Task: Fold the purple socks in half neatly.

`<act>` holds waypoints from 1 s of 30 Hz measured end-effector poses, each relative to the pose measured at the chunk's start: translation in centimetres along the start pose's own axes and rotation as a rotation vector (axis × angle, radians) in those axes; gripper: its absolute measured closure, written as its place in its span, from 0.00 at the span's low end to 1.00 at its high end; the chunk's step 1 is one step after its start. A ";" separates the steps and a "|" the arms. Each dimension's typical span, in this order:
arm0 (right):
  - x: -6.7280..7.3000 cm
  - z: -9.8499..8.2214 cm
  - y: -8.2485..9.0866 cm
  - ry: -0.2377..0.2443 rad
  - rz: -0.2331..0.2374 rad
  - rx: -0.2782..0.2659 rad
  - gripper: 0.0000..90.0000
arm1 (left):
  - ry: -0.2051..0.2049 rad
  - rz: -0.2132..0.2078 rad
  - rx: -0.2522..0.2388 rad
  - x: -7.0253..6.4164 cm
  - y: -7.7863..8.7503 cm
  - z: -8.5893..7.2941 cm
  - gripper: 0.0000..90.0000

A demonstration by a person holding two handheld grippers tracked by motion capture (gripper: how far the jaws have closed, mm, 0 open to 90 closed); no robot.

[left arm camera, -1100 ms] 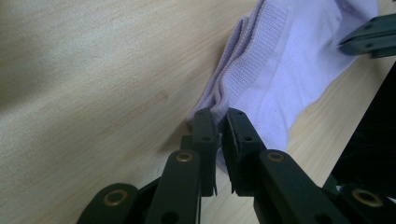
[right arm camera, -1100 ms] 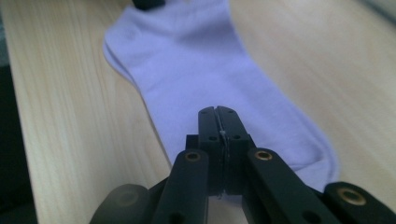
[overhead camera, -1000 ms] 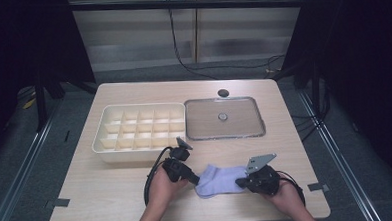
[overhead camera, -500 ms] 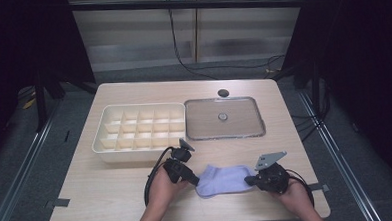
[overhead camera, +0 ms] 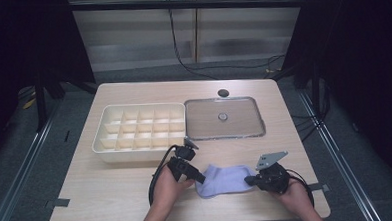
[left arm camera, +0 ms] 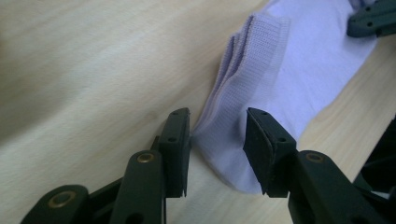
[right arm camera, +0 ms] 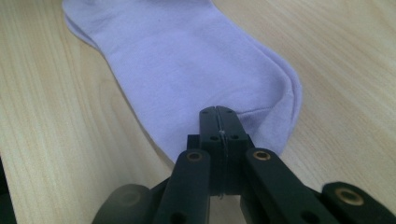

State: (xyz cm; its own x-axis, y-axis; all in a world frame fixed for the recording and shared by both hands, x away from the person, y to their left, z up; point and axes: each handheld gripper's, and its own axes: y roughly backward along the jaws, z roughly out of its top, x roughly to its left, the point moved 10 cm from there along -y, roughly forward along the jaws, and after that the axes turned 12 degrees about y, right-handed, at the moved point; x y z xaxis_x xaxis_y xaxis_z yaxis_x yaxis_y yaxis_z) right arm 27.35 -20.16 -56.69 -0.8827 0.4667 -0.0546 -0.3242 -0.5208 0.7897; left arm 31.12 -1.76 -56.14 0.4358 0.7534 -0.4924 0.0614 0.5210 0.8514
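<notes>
A pale lavender sock (overhead camera: 224,179) lies flat on the wooden table near its front edge. My left gripper (overhead camera: 201,180) is at the sock's left end. In the left gripper view its jaws (left arm camera: 217,135) stand apart around a corner of the ribbed cuff (left arm camera: 261,60); they have just been opening and the pads do not press the fabric. My right gripper (overhead camera: 248,179) is at the sock's right end. In the right gripper view it (right arm camera: 218,114) is shut on the toe edge of the sock (right arm camera: 187,60).
A cream tray with several compartments (overhead camera: 136,154) stands behind the left hand. A flat metal tray (overhead camera: 204,120) with a small knob lies to its right. A dark round hole (overhead camera: 223,93) sits further back. The table's front edge is just below both hands.
The sock has been drawn out longer and flatter between the two grippers. The right gripper has shifted a little to the right; the left hand has stayed put.
</notes>
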 end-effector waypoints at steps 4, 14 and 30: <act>0.0 0.0 0.0 -0.002 -0.004 -0.001 1.00 | -0.043 0.039 0.009 -0.3 -0.2 -0.1 0.71; 0.1 0.0 0.0 -0.009 -0.003 -0.002 1.00 | -0.033 -0.012 0.047 -0.5 -0.4 -0.3 0.89; 1.7 1.3 -0.8 0.015 0.049 -0.020 1.00 | 0.015 -0.137 0.019 -1.0 2.7 0.9 0.89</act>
State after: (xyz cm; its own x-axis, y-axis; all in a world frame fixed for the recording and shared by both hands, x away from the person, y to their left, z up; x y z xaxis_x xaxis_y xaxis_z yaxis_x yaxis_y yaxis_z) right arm 26.58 -18.06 -56.65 -0.9028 0.4293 -0.0256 -0.2869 -0.5568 0.7795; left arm 31.63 -1.44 -53.19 0.4090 0.6815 -0.6069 0.1366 0.6119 0.7791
